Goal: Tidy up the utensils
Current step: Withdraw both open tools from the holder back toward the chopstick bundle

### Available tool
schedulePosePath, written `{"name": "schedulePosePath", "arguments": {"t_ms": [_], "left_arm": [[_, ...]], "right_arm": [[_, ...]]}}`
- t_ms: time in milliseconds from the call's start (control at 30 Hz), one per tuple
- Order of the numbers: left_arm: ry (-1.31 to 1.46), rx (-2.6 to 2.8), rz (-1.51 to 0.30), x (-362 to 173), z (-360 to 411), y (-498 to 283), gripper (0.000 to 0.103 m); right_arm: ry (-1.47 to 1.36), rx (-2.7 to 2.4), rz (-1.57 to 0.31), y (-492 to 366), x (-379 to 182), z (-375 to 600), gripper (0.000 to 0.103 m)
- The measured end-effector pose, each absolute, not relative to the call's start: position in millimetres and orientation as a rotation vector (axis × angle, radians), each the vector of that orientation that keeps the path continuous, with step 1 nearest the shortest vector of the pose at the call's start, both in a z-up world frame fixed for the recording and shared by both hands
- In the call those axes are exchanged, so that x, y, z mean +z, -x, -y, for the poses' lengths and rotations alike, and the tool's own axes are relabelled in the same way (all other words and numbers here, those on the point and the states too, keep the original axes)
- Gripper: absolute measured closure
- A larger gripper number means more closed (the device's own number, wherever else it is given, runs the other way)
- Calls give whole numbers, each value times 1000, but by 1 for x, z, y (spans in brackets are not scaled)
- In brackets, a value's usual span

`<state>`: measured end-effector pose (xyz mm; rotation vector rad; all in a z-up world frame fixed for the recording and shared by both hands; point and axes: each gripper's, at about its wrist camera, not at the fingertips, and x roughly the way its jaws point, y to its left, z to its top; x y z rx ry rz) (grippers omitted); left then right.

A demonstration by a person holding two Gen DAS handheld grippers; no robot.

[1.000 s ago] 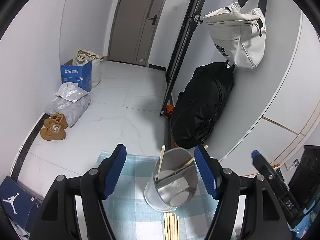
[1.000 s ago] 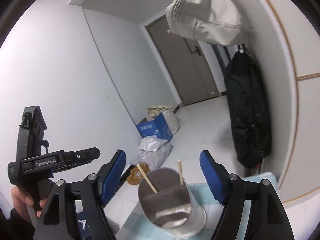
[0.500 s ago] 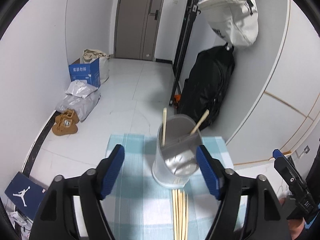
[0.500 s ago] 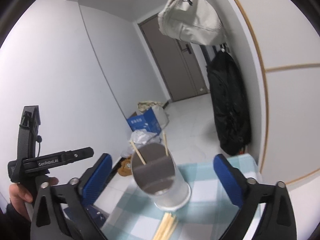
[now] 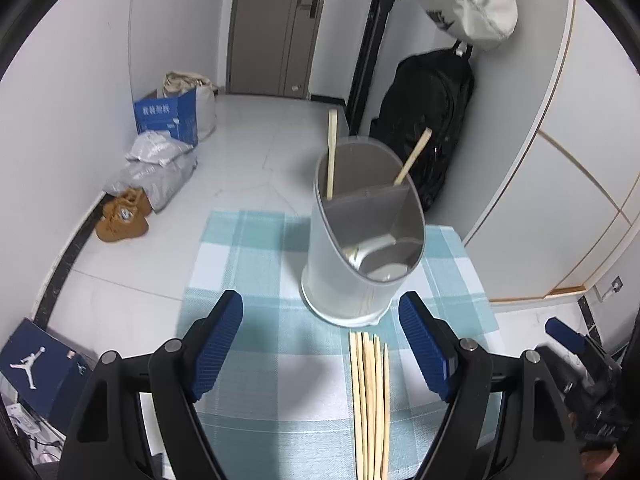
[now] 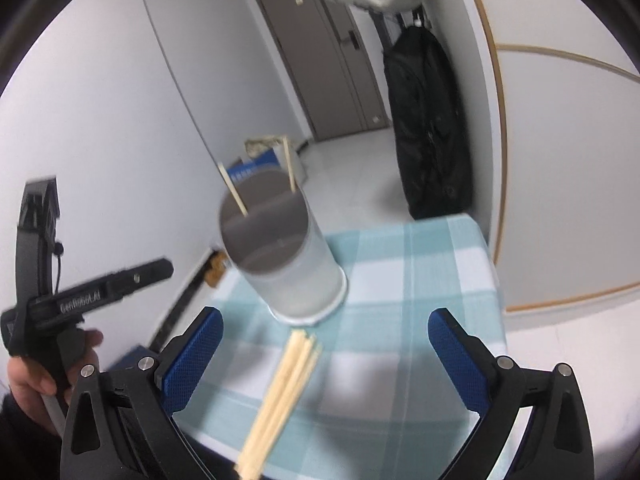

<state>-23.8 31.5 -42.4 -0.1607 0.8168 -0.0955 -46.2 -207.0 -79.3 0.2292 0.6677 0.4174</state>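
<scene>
A grey utensil holder [image 5: 352, 280] with an inner divider stands upright on a teal checked cloth [image 5: 248, 264]. Two wooden chopsticks [image 5: 331, 152] lean in its far compartment. Several loose chopsticks [image 5: 370, 400] lie bundled on the cloth just in front of the holder. My left gripper [image 5: 320, 298] hangs open above the cloth, with the holder's base and the bundle's tips ahead of its blue pads. My right gripper [image 6: 325, 316] stands wide open over the same chopstick bundle [image 6: 288, 380], with the blurred holder [image 6: 288, 276] beyond it. Neither holds anything.
The cloth-covered table ends just behind the holder, with white floor below. A black backpack [image 5: 428, 128] and a white bag [image 5: 468, 4] hang on the right wall. A blue box [image 5: 168, 120], tan shoes [image 5: 124, 220] and a shoebox [image 5: 36, 368] lie at left. A hand [image 6: 24, 380] holds the left gripper's handle.
Both grippers sank and tipped down toward the table. The holder slid up in both views and the loose chopsticks came into view. The right jaws spread wider; the left opened slightly.
</scene>
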Motion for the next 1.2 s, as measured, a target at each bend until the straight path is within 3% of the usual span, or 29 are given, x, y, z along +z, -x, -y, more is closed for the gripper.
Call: {"name": "schedulePosePath", "arguments": {"t_ms": [200, 333, 533, 700, 767, 1200], "left_arm": [[197, -85, -926, -76, -42, 18, 26], [233, -71, -962, -82, -56, 10, 26], [233, 25, -973, -89, -77, 6, 26], [220, 33, -971, -89, -82, 2, 26], [202, 36, -973, -90, -83, -1, 26], [275, 46, -1082, -101, -101, -13, 26]], "right_arm": [[-159, 439, -824, 35, -107, 195, 6], [-157, 446, -979, 18, -132, 185, 34], [-134, 419, -1103, 2, -153, 172, 58], [-132, 409, -1158, -8, -163, 163, 62], [-139, 389, -1177, -14, -170, 158, 70], [-68, 309, -1238, -39, -183, 108, 77]]}}
